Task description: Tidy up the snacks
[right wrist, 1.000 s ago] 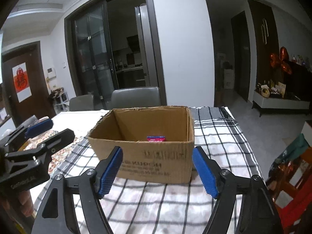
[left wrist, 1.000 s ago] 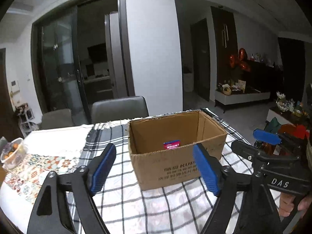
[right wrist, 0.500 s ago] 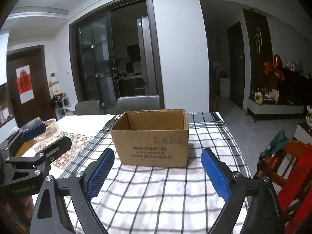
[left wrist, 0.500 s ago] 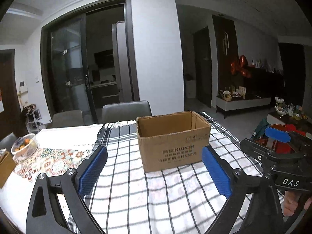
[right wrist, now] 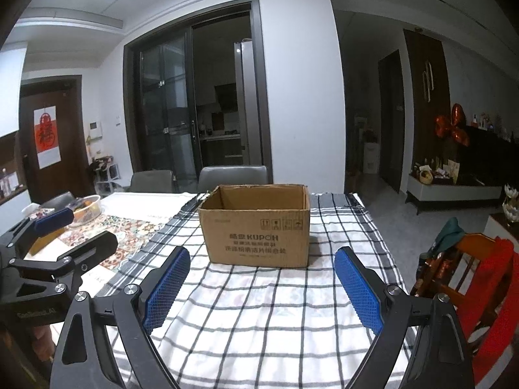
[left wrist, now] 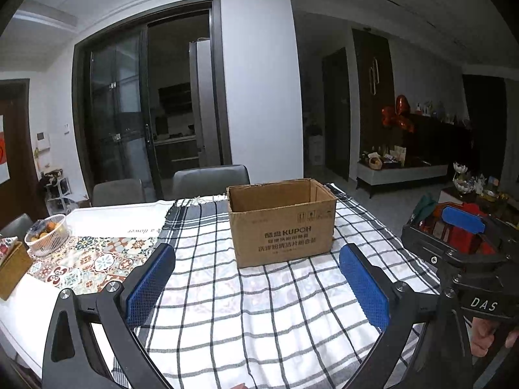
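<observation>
Squarely upright cardboard box (left wrist: 281, 223), mouth up, long axis crosswise; both grippers' fingers wide, empty.

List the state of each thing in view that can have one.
cardboard box: upright on the checked cloth, top open, contents hidden from here.
left tongs: open, just been opening, nothing between them.
right tongs: open, just been opening, nothing between them.
checked cloth: spread flat.
sliding glass door: partly open.
white basket: upright, holding round food.
</observation>
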Motion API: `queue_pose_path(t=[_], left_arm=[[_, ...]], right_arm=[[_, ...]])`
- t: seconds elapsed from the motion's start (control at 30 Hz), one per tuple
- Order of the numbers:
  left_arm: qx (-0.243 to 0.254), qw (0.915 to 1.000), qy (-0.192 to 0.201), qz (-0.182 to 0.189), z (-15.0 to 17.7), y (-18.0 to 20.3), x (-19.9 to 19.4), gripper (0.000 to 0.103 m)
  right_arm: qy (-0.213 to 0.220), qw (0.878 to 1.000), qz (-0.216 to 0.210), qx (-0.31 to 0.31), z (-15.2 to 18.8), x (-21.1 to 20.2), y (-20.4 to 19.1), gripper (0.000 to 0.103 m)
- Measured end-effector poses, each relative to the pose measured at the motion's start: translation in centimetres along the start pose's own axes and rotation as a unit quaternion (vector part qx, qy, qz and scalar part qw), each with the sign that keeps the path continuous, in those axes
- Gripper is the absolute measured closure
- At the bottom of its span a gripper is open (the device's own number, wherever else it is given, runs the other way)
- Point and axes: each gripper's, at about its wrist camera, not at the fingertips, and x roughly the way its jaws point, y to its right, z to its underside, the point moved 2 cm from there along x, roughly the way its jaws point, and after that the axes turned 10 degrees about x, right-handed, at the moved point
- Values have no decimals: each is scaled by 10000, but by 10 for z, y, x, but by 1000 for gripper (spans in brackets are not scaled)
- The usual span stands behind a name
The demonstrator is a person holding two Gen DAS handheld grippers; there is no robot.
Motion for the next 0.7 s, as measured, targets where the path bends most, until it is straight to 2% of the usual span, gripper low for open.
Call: queue_pose_path(t=[0.7], left_arm=[[14, 9999, -94, -56, 8, 7, -2, 0]], right_arm=[[102, 9999, 57, 56, 7, -12, 2, 12]])
